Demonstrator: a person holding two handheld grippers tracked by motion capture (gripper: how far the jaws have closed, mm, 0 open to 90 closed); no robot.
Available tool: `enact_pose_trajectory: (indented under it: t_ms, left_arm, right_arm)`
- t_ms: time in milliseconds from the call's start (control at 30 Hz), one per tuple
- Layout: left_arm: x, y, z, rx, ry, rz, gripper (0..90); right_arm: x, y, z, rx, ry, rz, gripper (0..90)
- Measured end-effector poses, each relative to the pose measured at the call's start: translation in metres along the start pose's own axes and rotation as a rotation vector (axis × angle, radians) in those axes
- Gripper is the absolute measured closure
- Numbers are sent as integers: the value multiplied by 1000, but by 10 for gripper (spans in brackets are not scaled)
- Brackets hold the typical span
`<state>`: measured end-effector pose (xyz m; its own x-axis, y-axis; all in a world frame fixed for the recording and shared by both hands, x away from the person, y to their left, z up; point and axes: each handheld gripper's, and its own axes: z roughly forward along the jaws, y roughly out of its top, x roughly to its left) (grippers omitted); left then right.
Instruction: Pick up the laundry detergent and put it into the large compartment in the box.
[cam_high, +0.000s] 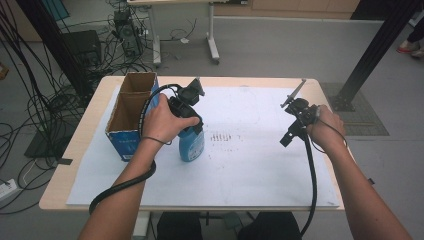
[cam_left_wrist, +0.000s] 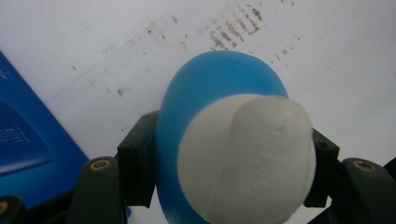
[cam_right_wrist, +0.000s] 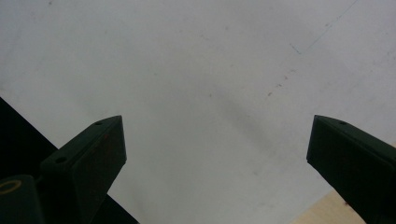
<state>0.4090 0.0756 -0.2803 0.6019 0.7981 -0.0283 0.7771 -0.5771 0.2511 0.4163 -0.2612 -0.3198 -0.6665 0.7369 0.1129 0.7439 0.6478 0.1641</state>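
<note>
at a pale wooden table (cam_high: 60, 190) under a scuffed white sheet (cam_high: 250, 165), a person's left gripper (cam_high: 186, 111) is clamped on a smooth blue plastic bottle (cam_high: 192, 145) standing just beside the open cardboard box (cam_high: 131, 107); the lift likely wants a straight, upright pull to keep the glossy, rounded shoulder from slipping. the right gripper (cam_high: 292, 131) hovers well apart, jaws wide and empty; the bottle's matte white cap (cam_left_wrist: 245, 158) bulges between the left pads (cam_left_wrist: 136, 156).

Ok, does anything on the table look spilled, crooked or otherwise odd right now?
Only one thing: a patch of small brown marks stains the white sheet right of the blue bottle, like dried specks or scuffs. The bottle stands upright in the left tongs, white cap on, beside the open cardboard box. Nothing looks spilled.
</note>
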Motion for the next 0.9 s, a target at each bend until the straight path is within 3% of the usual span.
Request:
enact_pose_trajectory:
  t_ms: [400,567,900]
  left_arm:
    - [-2,3,-5,17,-12,11,373]
    - [-5,6,-16,11,-22,11,373]
    - [-10,12,-43,-1,11,8,374]
  right_arm:
    - [-1,2,0,3,-5,-3,49]
    - [-2,2,0,7,-4,-1,49]
    - [0,2,-1,11,-10,-4,50]
